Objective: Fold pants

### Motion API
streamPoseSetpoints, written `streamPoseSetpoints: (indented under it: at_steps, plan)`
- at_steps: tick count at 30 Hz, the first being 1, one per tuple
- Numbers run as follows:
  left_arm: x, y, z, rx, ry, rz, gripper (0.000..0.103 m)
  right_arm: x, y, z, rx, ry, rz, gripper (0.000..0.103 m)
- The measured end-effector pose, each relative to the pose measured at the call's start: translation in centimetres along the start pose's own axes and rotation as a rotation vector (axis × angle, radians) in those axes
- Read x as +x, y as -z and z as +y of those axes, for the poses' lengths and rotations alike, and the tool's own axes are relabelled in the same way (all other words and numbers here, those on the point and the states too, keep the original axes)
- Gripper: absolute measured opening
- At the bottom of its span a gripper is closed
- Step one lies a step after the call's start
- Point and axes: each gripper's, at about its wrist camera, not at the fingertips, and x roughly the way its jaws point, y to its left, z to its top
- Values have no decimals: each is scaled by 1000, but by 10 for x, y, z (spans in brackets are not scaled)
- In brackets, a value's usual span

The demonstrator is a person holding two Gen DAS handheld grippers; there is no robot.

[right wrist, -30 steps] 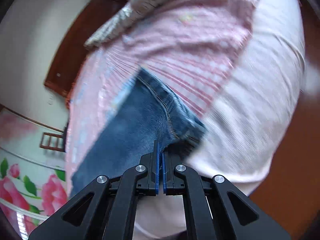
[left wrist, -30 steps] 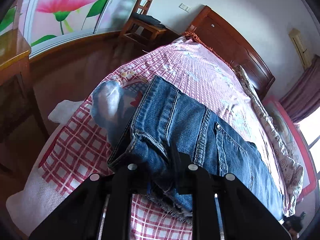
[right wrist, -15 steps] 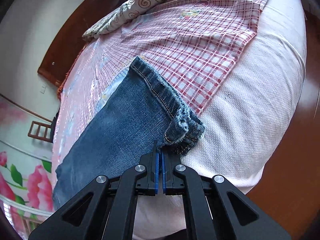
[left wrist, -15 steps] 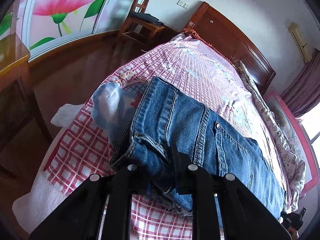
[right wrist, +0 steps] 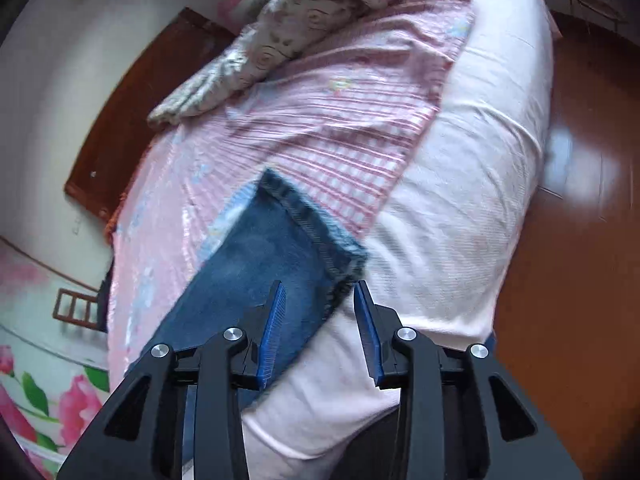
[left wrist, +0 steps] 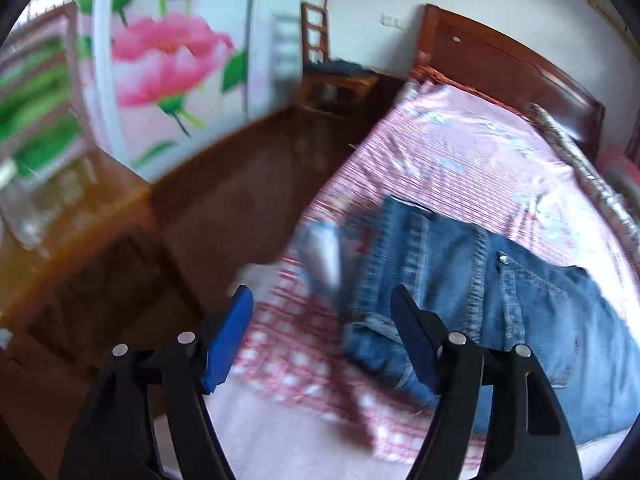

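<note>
While the jeans [left wrist: 500, 300] lie lengthwise on the checked bedspread [left wrist: 460, 152], lower right of frame, the left gripper [left wrist: 320, 320] gapes wide, holding nothing. Beside the hem at lower centre, the right gripper [right wrist: 318, 320] is parted and empty too, likely so the denim can settle flat.

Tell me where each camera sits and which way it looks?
Left wrist: on the open left gripper, looking along the bed over the jeans' waist toward the headboard.
Right wrist: on the open right gripper, looking over the jeans' hem toward the pillow.
Both show the jeans, bed and headboard.

Home bedroom — bed [left wrist: 460, 152], headboard [left wrist: 500, 64]
</note>
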Motion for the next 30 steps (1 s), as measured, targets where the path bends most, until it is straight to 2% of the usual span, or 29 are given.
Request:
streamPoseSetpoints:
  at_steps: [2, 4, 6, 7, 10, 12, 13, 15, 16, 17, 18, 19, 20, 21, 23, 25, 27, 30]
  plan:
    - [-17, 7, -6, 4, 33, -24, 71, 13, 7, 41, -110, -113, 80, 35]
    - [-31, 17, -37, 55, 188, -19, 72, 47, 22, 104, -193, -300, 220, 35]
    - [-36, 26, -74, 125, 311, -3, 79, 81, 43, 174, -266, -475, 335, 35]
    - [-35, 30, -90, 144, 351, 3, 79, 98, 55, 205, -293, -543, 396, 35]
    - [-15, 39, -124, 151, 403, 77, 79, 156, 101, 299, -313, -688, 588, 38]
    - [2, 41, -130, 120, 378, 126, 79, 189, 134, 347, -350, -700, 683, 46]
    - [5, 42, -130, 115, 371, 124, 79, 205, 150, 364, -354, -711, 751, 46]
    - [8, 41, -128, 124, 373, 126, 80, 234, 182, 386, -359, -677, 846, 46]
    - [9, 40, -126, 116, 382, 132, 80, 252, 196, 392, -386, -624, 894, 47]
    - [10, 39, -123, 105, 394, 136, 80, 269, 201, 391, -419, -519, 877, 46]
    - [10, 40, -122, 107, 392, 138, 80, 284, 200, 386, -429, -433, 849, 38]
    - [12, 41, -122, 120, 376, 147, 79, 298, 196, 378, -378, -435, 853, 29]
    - [16, 41, -119, 126, 380, 150, 79, 309, 191, 367, -296, -444, 861, 8]
    - [17, 45, -119, 125, 393, 142, 79, 313, 192, 364, -308, -411, 864, 0]
    - [18, 46, -117, 130, 399, 139, 79, 304, 194, 370, -391, -420, 830, 0]
    - [20, 46, -117, 139, 396, 136, 79, 296, 190, 366, -350, -417, 812, 0]
    - [20, 48, -117, 135, 397, 130, 79, 281, 184, 363, -333, -413, 759, 2]
    - [20, 49, -117, 137, 392, 124, 80, 261, 184, 381, -381, -498, 739, 2]
